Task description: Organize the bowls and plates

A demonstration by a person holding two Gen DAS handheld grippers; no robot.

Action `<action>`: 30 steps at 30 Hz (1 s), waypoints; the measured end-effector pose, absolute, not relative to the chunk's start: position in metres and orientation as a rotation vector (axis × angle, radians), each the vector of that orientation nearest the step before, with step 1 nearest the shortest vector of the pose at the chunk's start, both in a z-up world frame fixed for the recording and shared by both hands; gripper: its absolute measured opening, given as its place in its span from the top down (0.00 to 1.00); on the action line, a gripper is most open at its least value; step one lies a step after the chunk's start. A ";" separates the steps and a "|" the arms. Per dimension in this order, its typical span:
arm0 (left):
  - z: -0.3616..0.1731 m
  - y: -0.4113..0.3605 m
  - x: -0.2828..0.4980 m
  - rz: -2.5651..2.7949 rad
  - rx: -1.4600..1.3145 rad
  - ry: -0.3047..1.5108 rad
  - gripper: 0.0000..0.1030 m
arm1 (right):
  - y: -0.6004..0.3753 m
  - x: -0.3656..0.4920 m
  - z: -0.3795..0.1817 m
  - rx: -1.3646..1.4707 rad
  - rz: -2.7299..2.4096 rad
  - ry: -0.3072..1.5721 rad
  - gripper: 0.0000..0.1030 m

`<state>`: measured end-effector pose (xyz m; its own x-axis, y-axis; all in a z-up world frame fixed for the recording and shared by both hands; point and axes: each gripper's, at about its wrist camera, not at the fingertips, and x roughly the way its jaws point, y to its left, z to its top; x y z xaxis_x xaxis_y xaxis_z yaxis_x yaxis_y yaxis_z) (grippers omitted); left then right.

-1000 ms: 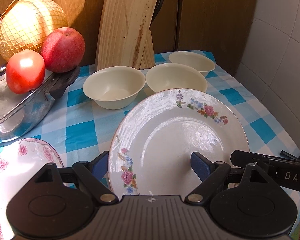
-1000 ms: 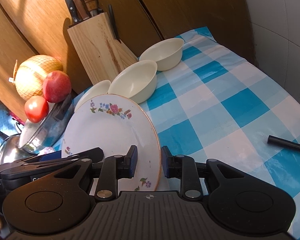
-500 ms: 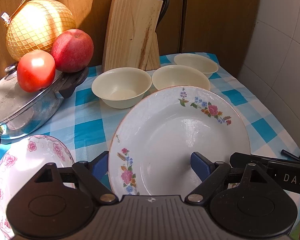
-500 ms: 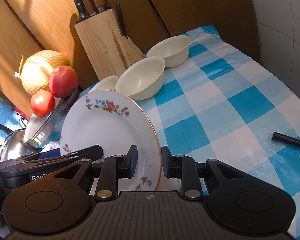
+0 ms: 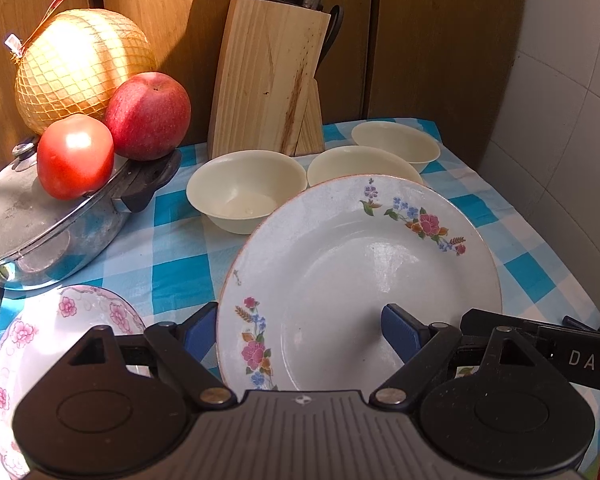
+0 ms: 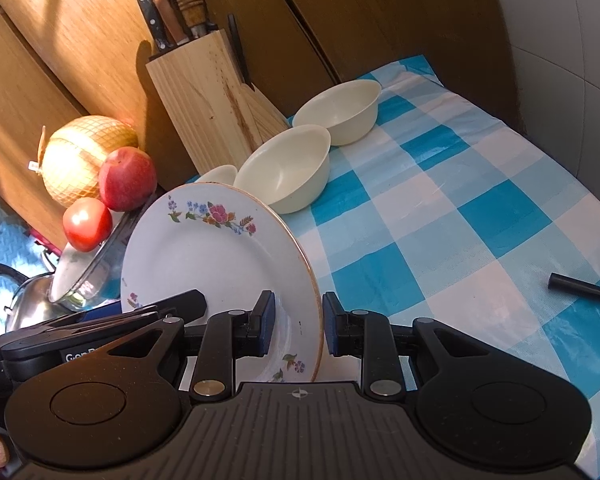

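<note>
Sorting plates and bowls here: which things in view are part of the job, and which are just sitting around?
Job: floral plate held on edge in the right hand-held gripper; pink-flowered plate; three cream bowls.

Bystanders: knife block, netted melon, apple, tomato, lidded pan, black stick.

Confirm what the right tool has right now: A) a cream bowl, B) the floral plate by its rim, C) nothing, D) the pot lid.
B: in the right wrist view the right tool straddles the rim of the tilted floral plate, one finger on each face; the three cream bowls sit untouched on the checked cloth.
</note>
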<state>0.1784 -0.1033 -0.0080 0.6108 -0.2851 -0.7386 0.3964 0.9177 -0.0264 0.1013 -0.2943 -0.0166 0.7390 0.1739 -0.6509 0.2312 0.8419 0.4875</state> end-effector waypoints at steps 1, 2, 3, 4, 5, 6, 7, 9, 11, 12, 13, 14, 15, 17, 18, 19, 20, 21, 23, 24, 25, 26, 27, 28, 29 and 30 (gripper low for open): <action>-0.008 -0.103 0.179 -0.394 0.143 0.828 0.22 | -0.294 0.102 -0.016 0.585 -0.032 0.751 0.68; -0.009 -0.102 0.180 -0.395 0.138 0.831 0.22 | -0.295 0.102 -0.016 0.589 -0.031 0.749 0.68; -0.008 -0.101 0.182 -0.398 0.131 0.834 0.22 | -0.295 0.103 -0.015 0.592 -0.028 0.747 0.68; -0.008 -0.100 0.182 -0.400 0.128 0.834 0.22 | -0.296 0.103 -0.014 0.596 -0.026 0.741 0.68; -0.007 -0.100 0.183 -0.402 0.124 0.831 0.22 | -0.297 0.103 -0.013 0.600 -0.025 0.736 0.68; -0.006 -0.100 0.184 -0.402 0.125 0.827 0.22 | -0.297 0.104 -0.011 0.600 -0.025 0.732 0.68; -0.005 -0.101 0.184 -0.402 0.127 0.822 0.22 | -0.297 0.105 -0.011 0.599 -0.025 0.731 0.68; -0.004 -0.102 0.185 -0.400 0.132 0.813 0.22 | -0.297 0.107 -0.012 0.599 -0.030 0.737 0.68; -0.006 -0.104 0.190 -0.395 0.129 0.820 0.22 | -0.297 0.110 -0.015 0.612 -0.040 0.749 0.68; -0.007 -0.104 0.191 -0.391 0.125 0.829 0.22 | -0.298 0.111 -0.016 0.620 -0.042 0.754 0.68; -0.009 -0.103 0.192 -0.390 0.122 0.836 0.22 | -0.299 0.112 -0.017 0.628 -0.042 0.756 0.68; -0.010 -0.103 0.193 -0.392 0.122 0.840 0.22 | -0.298 0.112 -0.016 0.623 -0.041 0.756 0.68; -0.012 -0.103 0.192 -0.395 0.127 0.844 0.22 | -0.297 0.111 -0.015 0.610 -0.041 0.756 0.68; -0.015 -0.103 0.191 -0.391 0.136 0.852 0.22 | -0.296 0.110 -0.016 0.605 -0.040 0.760 0.68; -0.016 -0.103 0.189 -0.388 0.141 0.855 0.22 | -0.296 0.110 -0.017 0.605 -0.036 0.766 0.68; -0.016 -0.102 0.189 -0.389 0.143 0.855 0.22 | -0.296 0.109 -0.017 0.604 -0.034 0.769 0.68; -0.016 -0.101 0.187 -0.390 0.145 0.854 0.22 | -0.295 0.108 -0.018 0.602 -0.031 0.772 0.68; -0.015 -0.101 0.186 -0.390 0.145 0.853 0.22 | -0.295 0.108 -0.018 0.601 -0.028 0.777 0.68; -0.015 -0.099 0.183 -0.391 0.149 0.849 0.22 | -0.294 0.107 -0.019 0.597 -0.022 0.784 0.68; -0.015 -0.099 0.182 -0.391 0.151 0.848 0.22 | -0.293 0.106 -0.020 0.594 -0.021 0.788 0.68; -0.014 -0.099 0.180 -0.389 0.153 0.849 0.22 | -0.293 0.105 -0.020 0.592 -0.019 0.791 0.68; -0.015 -0.098 0.178 -0.388 0.156 0.850 0.22 | -0.292 0.104 -0.020 0.588 -0.016 0.795 0.68; -0.015 -0.098 0.175 -0.387 0.161 0.850 0.22 | -0.291 0.102 -0.020 0.587 -0.013 0.797 0.68; -0.015 -0.098 0.173 -0.385 0.164 0.848 0.22 | -0.290 0.101 -0.020 0.584 -0.008 0.800 0.68; -0.014 -0.097 0.170 -0.382 0.170 0.844 0.22 | -0.289 0.099 -0.020 0.580 -0.003 0.804 0.68; -0.014 -0.096 0.168 -0.379 0.173 0.840 0.22 | -0.288 0.098 -0.020 0.578 0.001 0.806 0.68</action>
